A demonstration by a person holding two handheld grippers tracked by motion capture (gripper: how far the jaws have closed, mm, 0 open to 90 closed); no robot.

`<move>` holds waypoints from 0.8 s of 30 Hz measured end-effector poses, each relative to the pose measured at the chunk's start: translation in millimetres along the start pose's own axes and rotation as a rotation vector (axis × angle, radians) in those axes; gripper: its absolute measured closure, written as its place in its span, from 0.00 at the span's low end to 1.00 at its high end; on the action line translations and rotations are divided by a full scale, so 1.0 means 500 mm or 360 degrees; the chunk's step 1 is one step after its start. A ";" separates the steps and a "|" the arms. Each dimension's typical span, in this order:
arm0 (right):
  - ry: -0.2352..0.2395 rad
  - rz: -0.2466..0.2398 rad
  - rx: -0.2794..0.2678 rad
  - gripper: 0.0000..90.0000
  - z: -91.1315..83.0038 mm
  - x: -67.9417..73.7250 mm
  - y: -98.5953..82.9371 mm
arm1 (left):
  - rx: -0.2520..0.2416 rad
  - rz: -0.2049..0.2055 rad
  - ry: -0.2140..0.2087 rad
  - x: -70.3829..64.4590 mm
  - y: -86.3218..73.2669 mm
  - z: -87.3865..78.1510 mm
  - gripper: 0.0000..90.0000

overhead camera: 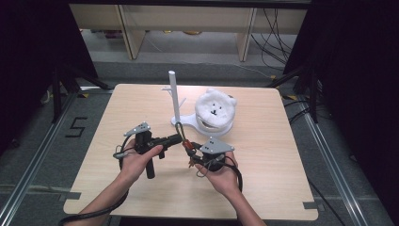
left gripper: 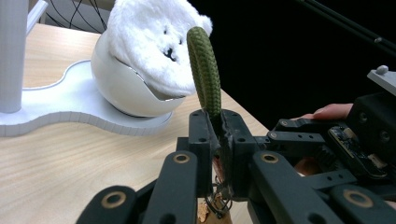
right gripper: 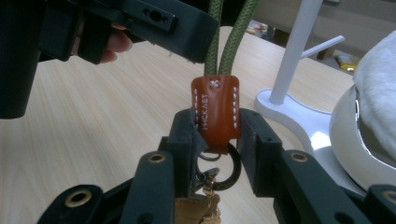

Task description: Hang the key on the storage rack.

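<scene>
A keychain (overhead camera: 187, 145) hangs between my two grippers above the table's middle. It has a green cord loop (left gripper: 205, 70), an orange leather tab (right gripper: 215, 109), a metal ring (right gripper: 229, 173) and a tan charm below. My left gripper (left gripper: 219, 128) is shut on the cord loop, which sticks up above its jaws. My right gripper (right gripper: 217, 135) has its jaws pressed against both sides of the leather tab. In the high view the left gripper (overhead camera: 179, 138) points right and the right gripper (overhead camera: 192, 153) meets it from below.
A white stand (overhead camera: 175, 96) with a tall post and short pegs rises behind the grippers. On its base rests a white plush bear (overhead camera: 215, 107) over a glossy white dome (left gripper: 126, 86). The wooden table (overhead camera: 263, 160) spreads out to both sides.
</scene>
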State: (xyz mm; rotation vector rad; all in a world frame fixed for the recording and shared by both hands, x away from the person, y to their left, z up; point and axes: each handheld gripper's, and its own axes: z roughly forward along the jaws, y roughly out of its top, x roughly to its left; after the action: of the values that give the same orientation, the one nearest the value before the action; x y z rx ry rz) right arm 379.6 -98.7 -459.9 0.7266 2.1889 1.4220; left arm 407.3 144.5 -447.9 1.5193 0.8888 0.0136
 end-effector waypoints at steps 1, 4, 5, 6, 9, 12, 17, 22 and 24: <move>0.0001 0.0004 -0.0001 0.75 0.000 0.000 0.000 | 0.0002 0.0009 0.0007 -0.002 0.002 -0.001 0.93; 0.0007 0.0010 -0.0003 0.71 0.000 0.001 0.000 | 0.0004 0.0078 0.0053 -0.004 0.007 -0.004 0.93; 0.0008 0.0015 -0.0002 0.70 -0.001 0.001 0.001 | -0.0004 0.0084 0.0061 -0.003 0.009 -0.005 0.93; 0.0022 0.0035 0.0013 0.70 -0.002 0.003 0.000 | -0.0005 0.0094 0.0081 -0.002 0.011 -0.008 0.93; -0.0006 0.0068 0.0002 0.68 -0.007 0.001 -0.001 | -0.0050 0.0097 0.0089 0.002 0.017 -0.015 0.93; 0.0028 0.0054 -0.0017 0.67 -0.007 -0.004 -0.001 | -0.0077 0.0121 0.0105 0.003 0.025 -0.023 0.93; -0.0024 0.0050 -0.0015 0.66 -0.021 -0.010 -0.006 | -0.0089 0.0200 0.0149 0.002 0.033 -0.031 0.93; -0.0044 0.0089 -0.0002 0.66 -0.034 -0.016 -0.015 | -0.0099 0.0279 0.0206 0.001 0.040 -0.036 0.93; -0.0073 0.0091 0.0007 0.65 -0.043 -0.019 -0.019 | -0.0108 0.0295 0.0227 0.002 0.045 -0.039 0.93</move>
State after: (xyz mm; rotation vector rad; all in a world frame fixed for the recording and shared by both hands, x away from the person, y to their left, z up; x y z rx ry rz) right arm 372.2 -123.0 -459.5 0.8210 2.1529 1.4147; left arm 409.6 164.3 -425.8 1.5465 0.8482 0.2878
